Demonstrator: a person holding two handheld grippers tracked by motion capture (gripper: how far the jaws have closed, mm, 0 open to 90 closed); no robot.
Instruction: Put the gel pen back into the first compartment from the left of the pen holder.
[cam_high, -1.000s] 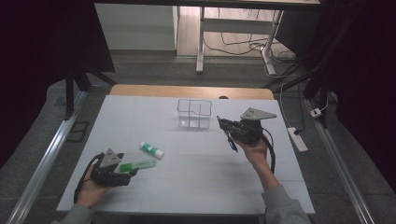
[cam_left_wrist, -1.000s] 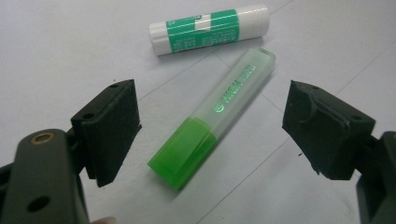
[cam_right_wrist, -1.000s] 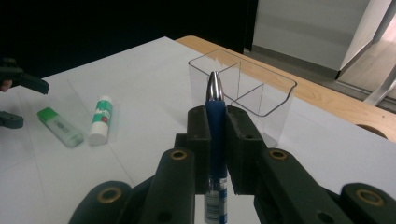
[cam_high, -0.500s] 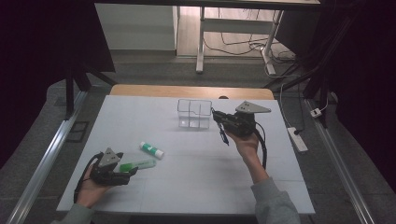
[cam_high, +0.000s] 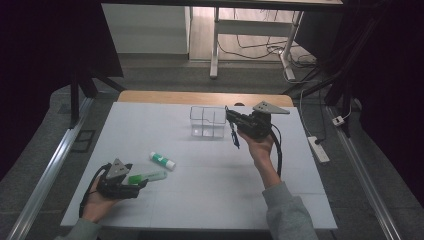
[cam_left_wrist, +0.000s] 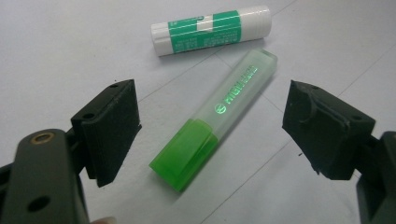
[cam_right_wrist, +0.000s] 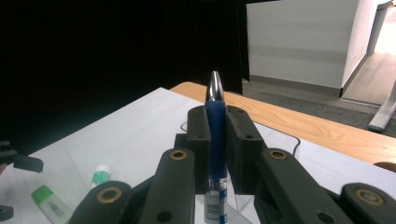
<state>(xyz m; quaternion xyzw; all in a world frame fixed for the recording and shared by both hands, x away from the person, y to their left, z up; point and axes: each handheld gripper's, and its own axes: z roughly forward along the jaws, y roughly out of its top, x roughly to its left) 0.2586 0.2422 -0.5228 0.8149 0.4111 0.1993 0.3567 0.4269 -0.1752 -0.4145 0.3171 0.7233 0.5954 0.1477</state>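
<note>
As our right gripper (cam_high: 234, 131) has carried the pen (cam_high: 233, 136) — clamped tight — up beside the clear box (cam_high: 207, 121), dropping it in looks next; our left gripper (cam_left_wrist: 210, 135) gapes wide over the highlighter (cam_left_wrist: 217, 116).

The highlighter (cam_left_wrist: 215, 121) lying between the left gripper's (cam_left_wrist: 210, 135) parted jaws has a frosted, half-clear plastic barrel and a solid green cap, smooth with a soft sheen. Just beyond the jaw tips, the glue stick (cam_left_wrist: 211, 29) is glossy white plastic under a green printed label. The pads (cam_left_wrist: 112, 128) look like matt black foam or rubber (slightly rough at the edges). The right gripper (cam_right_wrist: 217, 140) clamps a pen (cam_right_wrist: 215, 135) of smooth dark-blue plastic with a shiny metal tip. Beside it, the organiser box (cam_high: 207, 121) is clear, glossy plastic. The table (cam_high: 200, 200) under both is matt white, with bare wood at its far edge
</note>
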